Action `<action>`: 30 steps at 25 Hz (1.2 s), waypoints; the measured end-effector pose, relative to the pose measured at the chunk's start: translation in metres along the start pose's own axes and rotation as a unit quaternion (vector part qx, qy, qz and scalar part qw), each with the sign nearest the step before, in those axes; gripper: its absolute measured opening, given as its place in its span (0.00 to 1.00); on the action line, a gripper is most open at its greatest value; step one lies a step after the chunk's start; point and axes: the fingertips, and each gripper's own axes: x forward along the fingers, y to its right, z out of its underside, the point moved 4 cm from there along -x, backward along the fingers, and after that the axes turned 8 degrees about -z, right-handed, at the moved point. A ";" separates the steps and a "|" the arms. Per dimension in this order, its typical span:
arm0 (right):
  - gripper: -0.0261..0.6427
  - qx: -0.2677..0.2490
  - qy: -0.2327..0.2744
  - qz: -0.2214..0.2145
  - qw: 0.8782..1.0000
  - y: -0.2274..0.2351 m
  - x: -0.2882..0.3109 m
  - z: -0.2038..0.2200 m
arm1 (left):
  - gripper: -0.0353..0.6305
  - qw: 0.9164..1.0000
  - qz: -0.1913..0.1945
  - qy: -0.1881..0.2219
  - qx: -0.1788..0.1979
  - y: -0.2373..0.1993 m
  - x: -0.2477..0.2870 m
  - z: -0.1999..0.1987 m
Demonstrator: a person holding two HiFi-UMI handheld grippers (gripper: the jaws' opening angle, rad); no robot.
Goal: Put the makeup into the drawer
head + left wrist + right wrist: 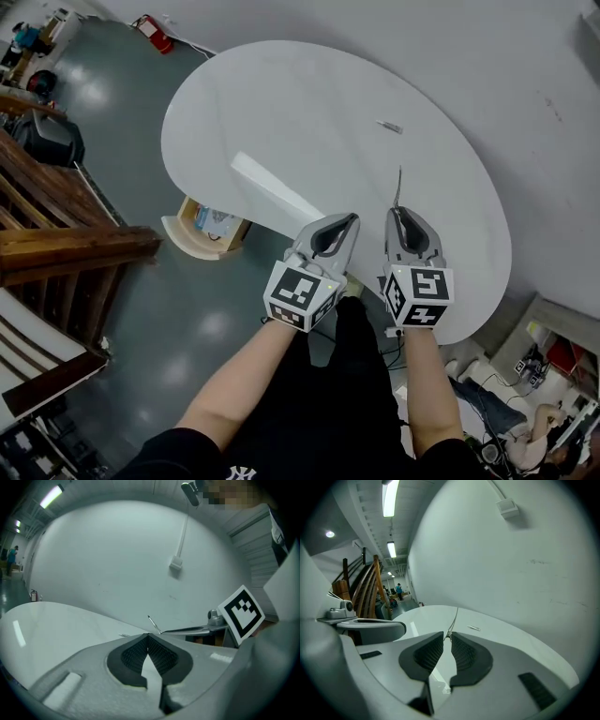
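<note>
**A:** Where are the two tools?

**B:** Both are over the near edge of the white round table. They are side by side, close but not touching, and point toward the far side. The left tool leans a little to the right. The right tool points straight ahead.

**A:** Is the left one carrying anything?

**B:** No. In the left gripper view its dark ribbed pads meet at the tips, and nothing sits between them.

**A:** And the right one?

**B:** Its jaws are pinched on the near end of a thin metal piece. The rest sticks out past the tips as a slim, slightly bent sliver pointing to the far side. I cannot tell whether its far end touches the table.

**A:** Anything else on the table?

**B:** A small silver item lies flat on it. It is farther out, roughly in line with the right tool, and well apart from the tip of the held piece.

**A:** What about the surroundings?

**B:** A curved pale wooden tray pokes out from under the table's left near edge, with something printed in blue inside it. Dark wooden stairs stand on the left, on a grey floor. A red canister lies by the far wall.
</note>
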 end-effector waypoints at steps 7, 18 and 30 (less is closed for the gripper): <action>0.14 -0.025 0.003 -0.044 0.999 -0.055 0.029 -0.010 | 0.07 0.999 -0.049 0.012 -0.021 -0.047 -0.032 0.003; 0.14 -0.057 -0.008 -0.103 0.993 -0.131 0.074 -0.018 | 0.07 0.992 -0.108 0.032 -0.051 -0.109 -0.075 0.005; 0.14 -0.100 -0.027 -0.207 0.973 -0.257 0.139 0.000 | 0.07 0.975 -0.199 0.041 -0.090 -0.210 -0.148 0.028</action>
